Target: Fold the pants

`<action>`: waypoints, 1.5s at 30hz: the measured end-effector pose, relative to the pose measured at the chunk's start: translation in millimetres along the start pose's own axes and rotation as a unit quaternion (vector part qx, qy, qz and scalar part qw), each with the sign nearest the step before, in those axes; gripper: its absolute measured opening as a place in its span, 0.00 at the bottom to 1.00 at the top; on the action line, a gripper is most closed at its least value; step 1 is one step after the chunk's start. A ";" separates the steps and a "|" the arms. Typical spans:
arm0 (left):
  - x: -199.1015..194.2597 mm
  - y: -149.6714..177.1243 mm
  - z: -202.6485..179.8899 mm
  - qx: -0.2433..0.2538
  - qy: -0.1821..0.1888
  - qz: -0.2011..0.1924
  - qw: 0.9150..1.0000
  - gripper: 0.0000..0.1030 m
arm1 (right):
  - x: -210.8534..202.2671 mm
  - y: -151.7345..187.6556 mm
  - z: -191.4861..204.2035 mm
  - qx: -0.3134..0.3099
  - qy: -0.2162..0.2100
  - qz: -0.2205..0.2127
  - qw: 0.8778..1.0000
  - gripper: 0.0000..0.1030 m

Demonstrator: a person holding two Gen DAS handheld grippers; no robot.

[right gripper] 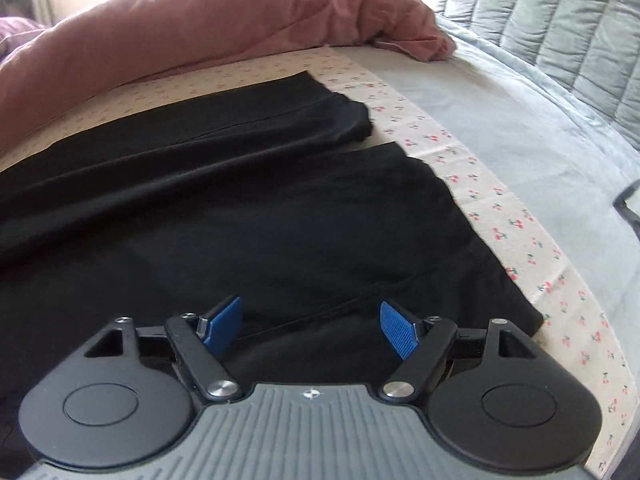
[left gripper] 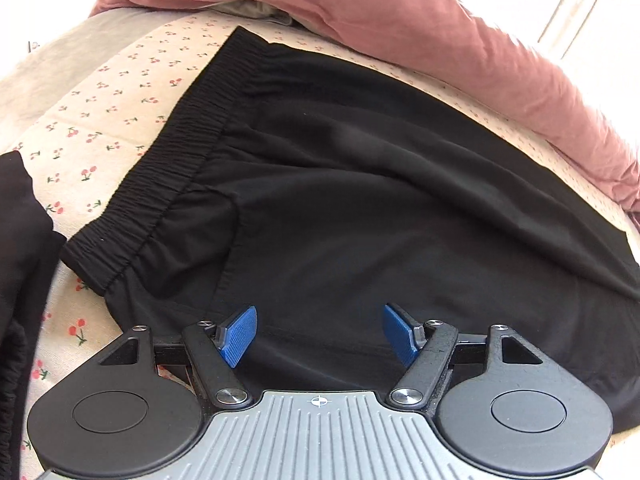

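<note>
Here both tools, left tool and right tool, hover agape, seemingly empty, over black pants.

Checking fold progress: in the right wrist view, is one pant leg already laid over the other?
No, the two leg ends of the black pants lie side by side on the cherry-print sheet.

R tongs spread wide, nothing betw. blue pads, just above black pants; two leg hems lie side by side on cherry-print sheet; pink duvet bunched behind; grey quilt far right.
</note>
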State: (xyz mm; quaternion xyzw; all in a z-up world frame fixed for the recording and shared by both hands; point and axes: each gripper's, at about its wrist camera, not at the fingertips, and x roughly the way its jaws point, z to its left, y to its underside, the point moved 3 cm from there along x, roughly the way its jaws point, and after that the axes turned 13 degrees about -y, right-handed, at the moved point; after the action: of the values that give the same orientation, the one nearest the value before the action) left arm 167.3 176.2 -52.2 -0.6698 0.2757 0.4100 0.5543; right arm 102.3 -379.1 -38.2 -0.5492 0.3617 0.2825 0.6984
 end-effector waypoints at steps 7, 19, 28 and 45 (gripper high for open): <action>0.0 -8.1 22.7 -0.052 0.001 0.008 0.999 0.69 | 15.6 5.0 19.3 -0.031 0.016 0.033 0.999 0.74; -19.0 -66.9 66.4 -0.103 -0.028 -0.032 0.994 0.76 | -26.7 -51.0 -36.8 0.058 -0.044 -0.105 0.992 0.90; -4.6 -127.1 90.3 -0.077 -0.070 -0.059 0.993 0.80 | -5.3 -96.4 -124.0 0.178 -0.062 -0.136 0.973 0.70; 84.0 -203.6 50.2 -0.059 -0.082 -0.045 0.994 0.81 | 91.6 -195.4 -99.4 0.091 -0.045 -0.065 0.993 0.72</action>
State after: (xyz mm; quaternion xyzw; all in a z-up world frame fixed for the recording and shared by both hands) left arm 365.7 279.6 -21.3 -0.6776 0.1740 0.4536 0.5521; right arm 290.8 -522.3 -16.3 -0.4923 0.3175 0.2271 0.7780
